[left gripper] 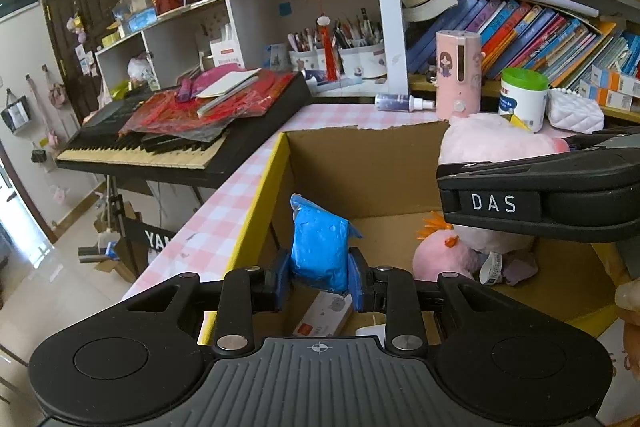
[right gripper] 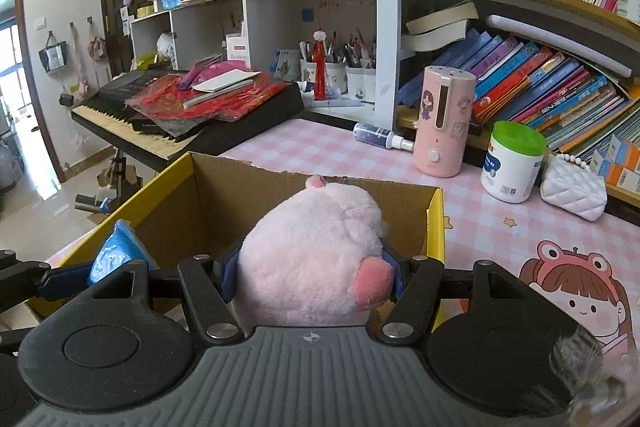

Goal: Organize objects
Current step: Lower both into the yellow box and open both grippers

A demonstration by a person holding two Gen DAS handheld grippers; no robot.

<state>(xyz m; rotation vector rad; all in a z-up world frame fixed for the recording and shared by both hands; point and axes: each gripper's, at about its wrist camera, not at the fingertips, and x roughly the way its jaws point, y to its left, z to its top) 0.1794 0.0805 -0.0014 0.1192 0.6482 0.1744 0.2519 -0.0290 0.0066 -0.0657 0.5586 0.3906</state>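
Your left gripper (left gripper: 320,277) is clamped on a blue packet (left gripper: 318,247), pads squeezing it from both sides, holding it upright over the open cardboard box (left gripper: 360,167) w/ yellow outer walls, near the box's left wall. Your right gripper (right gripper: 314,277) is clenched around a pink plush toy (right gripper: 316,247), blue pads pressing into its fur on both sides, over the same box near its front edge. In the left wrist view the right gripper shows as a black body marked DAS above the box's right part, plush bulging behind it.

Inside the box: a smaller pink plush w/ orange tuft (left gripper: 444,255) on the floor toward the right, and a white carton w/ red mark (left gripper: 324,313) under the packet.

The box sits on the pink checked tabletop (right gripper: 320,151). Beyond the box's far right corner: pink dispenser (right gripper: 444,123), spray bottle (right gripper: 380,137) lying beside it, green-lidded white tub (right gripper: 512,163), white quilted purse (right gripper: 572,193). Left of the box: keyboard (right gripper: 160,131) piled w/ red papers.
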